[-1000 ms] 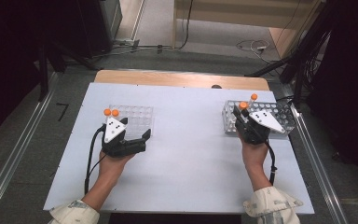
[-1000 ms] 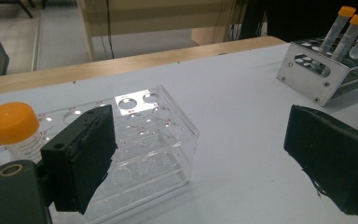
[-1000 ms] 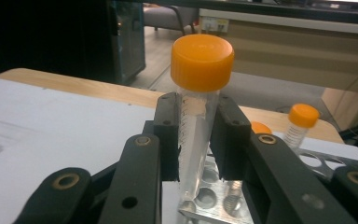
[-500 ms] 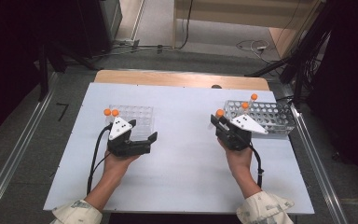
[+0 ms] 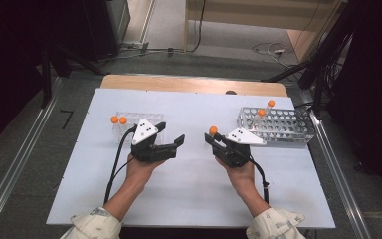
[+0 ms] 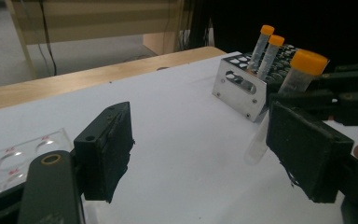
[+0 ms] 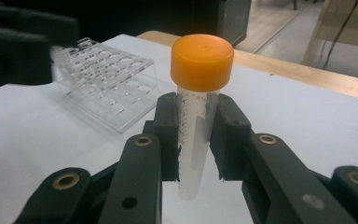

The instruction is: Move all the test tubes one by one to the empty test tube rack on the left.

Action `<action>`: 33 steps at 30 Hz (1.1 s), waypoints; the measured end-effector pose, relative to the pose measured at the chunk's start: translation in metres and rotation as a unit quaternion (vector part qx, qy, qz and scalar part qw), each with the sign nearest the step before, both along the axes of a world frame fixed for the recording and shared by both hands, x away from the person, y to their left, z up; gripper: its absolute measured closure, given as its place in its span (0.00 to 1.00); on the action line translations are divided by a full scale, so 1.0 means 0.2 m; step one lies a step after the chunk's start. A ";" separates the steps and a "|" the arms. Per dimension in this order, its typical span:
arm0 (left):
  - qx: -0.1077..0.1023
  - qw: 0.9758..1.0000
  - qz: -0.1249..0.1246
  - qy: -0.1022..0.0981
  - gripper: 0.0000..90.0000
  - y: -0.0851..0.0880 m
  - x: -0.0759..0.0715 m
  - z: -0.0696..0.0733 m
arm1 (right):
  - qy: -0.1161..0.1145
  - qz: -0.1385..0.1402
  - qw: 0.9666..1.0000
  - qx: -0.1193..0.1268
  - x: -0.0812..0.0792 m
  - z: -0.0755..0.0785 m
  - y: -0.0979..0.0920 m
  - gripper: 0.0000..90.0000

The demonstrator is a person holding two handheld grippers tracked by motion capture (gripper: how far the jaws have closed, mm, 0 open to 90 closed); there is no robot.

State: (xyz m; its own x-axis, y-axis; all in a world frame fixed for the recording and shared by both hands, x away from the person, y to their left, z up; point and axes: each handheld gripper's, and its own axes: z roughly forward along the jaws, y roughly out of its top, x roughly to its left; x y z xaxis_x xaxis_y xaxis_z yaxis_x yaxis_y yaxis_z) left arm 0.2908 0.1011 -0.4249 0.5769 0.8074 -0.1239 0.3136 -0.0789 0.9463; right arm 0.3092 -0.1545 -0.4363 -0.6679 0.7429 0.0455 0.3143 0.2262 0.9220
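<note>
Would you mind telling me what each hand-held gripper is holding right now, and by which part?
The right hand-held gripper clamps an orange-capped tube by its clear body, just below the cap. The left hand-held gripper is open and holds nothing.

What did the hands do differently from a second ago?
The right gripper left the metal rack and carried an orange-capped tube toward the table's middle. The left gripper, open, edged toward it too. The clear rack and both racks' remaining tubes stayed put.
</note>
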 end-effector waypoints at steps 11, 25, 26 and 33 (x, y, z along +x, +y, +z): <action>0.022 0.998 -0.062 -0.010 0.40 -0.16 0.03 0.06 | 0.021 0.034 0.999 -0.007 0.00 -0.03 0.06 0.79; 0.036 0.995 -0.095 -0.015 0.56 -0.27 0.03 0.05 | 0.017 0.053 0.998 -0.009 -0.03 -0.02 0.10 0.79; 0.035 0.995 -0.095 -0.016 0.57 -0.27 0.03 0.05 | 0.018 0.054 0.998 -0.009 -0.03 -0.02 0.10 0.79; 0.040 0.994 -0.095 -0.019 0.69 -0.28 0.03 0.04 | 0.017 0.056 0.998 -0.009 -0.03 -0.02 0.11 0.79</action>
